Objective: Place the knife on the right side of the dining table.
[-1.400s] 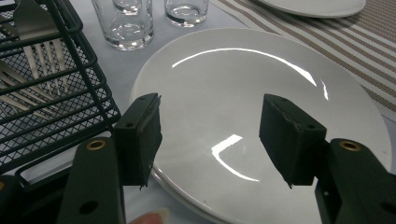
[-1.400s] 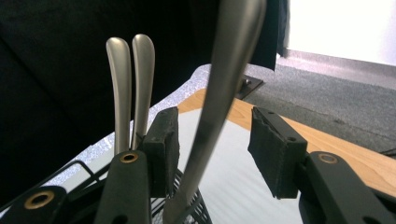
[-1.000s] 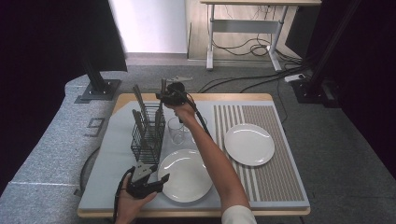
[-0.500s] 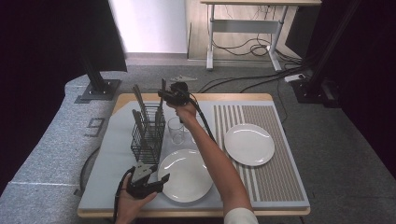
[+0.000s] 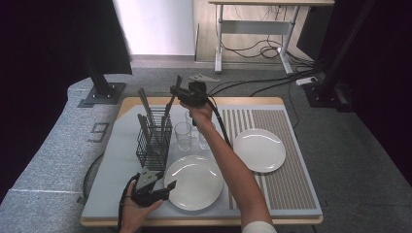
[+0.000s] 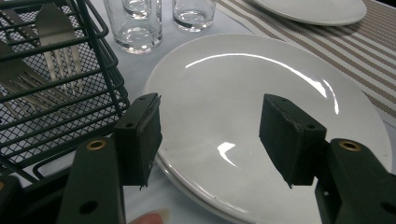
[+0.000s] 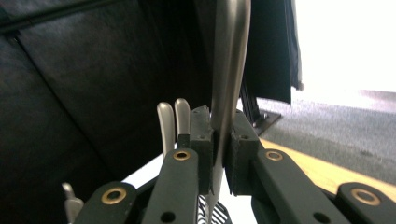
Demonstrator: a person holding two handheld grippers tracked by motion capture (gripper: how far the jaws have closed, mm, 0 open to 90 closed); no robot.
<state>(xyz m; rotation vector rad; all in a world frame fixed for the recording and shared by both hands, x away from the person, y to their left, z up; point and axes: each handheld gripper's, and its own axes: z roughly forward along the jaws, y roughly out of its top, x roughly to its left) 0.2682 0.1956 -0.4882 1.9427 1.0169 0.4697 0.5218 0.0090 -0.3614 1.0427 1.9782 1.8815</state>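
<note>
While the right tool [image 7: 219, 154] pinches a utensil handle [image 7: 229, 70] above the wire caddy [image 5: 154, 138] near the tabletop's far-left corner, a slipping handle could hit the glasses [image 5: 183, 136]; the left tool [image 6: 210, 135] hangs open over the near plate [image 6: 261, 107].

lab or recording studio, not a home. black curtains [image 5: 43, 43] hang at left and right of the frame, black metal stands [image 5: 99, 82] on base plates sit on grey carpet [image 5: 359, 145], loose cables [image 5: 252, 51] trail under a desk frame [image 5: 252, 29] at top centre. a small table [image 5: 201, 221] mid-frame is staged with plates, glasses and a cutlery basket.
</note>
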